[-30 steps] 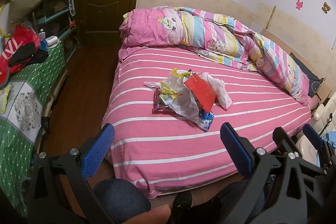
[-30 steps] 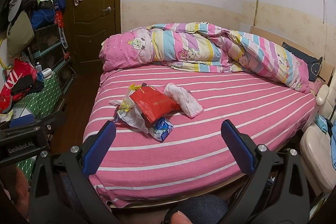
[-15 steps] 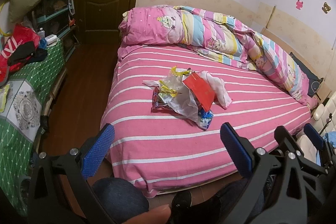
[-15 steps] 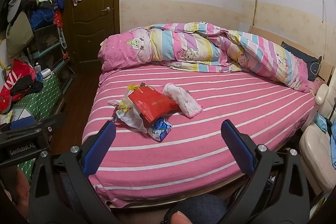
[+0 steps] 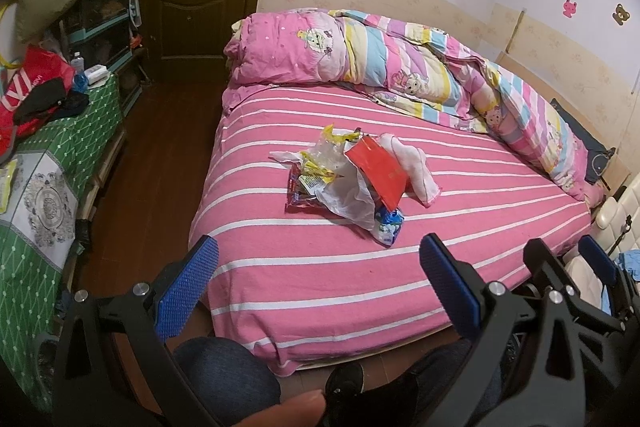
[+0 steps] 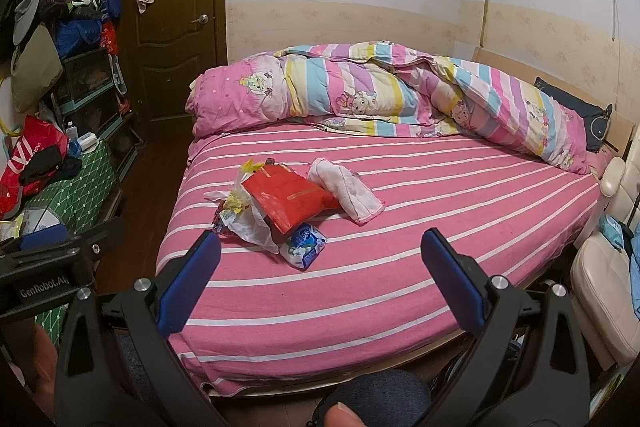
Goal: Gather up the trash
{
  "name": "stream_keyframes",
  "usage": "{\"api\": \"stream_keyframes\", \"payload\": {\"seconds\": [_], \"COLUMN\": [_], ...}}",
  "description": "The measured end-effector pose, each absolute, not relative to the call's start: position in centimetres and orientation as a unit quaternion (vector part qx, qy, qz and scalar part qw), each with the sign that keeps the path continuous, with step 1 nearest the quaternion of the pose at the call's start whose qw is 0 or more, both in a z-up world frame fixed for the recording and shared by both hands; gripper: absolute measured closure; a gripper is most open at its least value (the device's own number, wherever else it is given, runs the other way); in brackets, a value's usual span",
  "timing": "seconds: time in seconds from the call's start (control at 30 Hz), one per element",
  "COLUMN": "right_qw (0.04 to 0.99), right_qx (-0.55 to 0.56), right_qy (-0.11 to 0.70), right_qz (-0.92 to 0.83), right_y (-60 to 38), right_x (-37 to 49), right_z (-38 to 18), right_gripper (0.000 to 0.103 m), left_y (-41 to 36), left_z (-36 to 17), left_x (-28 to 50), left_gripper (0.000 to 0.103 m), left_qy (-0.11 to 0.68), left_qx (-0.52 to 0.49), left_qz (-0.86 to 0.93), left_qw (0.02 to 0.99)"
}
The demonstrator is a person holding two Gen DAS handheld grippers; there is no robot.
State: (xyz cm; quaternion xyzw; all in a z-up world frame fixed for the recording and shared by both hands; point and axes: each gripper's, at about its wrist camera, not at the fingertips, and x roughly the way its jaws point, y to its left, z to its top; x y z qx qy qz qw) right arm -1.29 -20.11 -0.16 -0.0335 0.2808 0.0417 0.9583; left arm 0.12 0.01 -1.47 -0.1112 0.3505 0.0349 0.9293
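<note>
Nearest, the left gripper (image 5: 318,283) and right gripper (image 6: 320,279) both hang with fingers spread wide, ribbed blue pads holding nothing, short of the bed (image 6: 380,291). On its pink striped sheet lies the trash pile (image 6: 276,211): a glossy red packet (image 6: 290,201), crinkled clear plastic, a small blue-white pouch (image 6: 304,241), beside a rolled white towel (image 6: 346,189). Farther back, a bunched striped quilt (image 6: 360,95).

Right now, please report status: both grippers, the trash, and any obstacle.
Left gripper open, empty. Right gripper open, empty. Trash pile untouched on the bed, white cloth beside it. Nothing blocks the way.
</note>
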Motion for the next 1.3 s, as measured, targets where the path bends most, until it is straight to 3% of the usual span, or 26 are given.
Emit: {"api": "stream_keyframes", "payload": {"seconds": [0.7, 1.3], "right_qw": [0.954, 0.930], "right_qx": [-0.011, 0.022], "right_qy": [0.294, 0.341], "right_qz": [0.054, 0.137], "right_y": [-21.4, -21.3], "right_x": [-0.3, 7.4], "right_z": [-1.2, -6.9], "right_gripper": [0.004, 0.004], "left_y": [0.5, 2.9], "left_z": [-3.5, -10.5], "left_x": [1.4, 8.3], "left_gripper": [0.005, 0.005], "left_qy": [0.375, 0.426], "left_qx": [-0.118, -0.129], "left_qz": [0.037, 0.016], "left_qw": [0.919, 0.895]}}
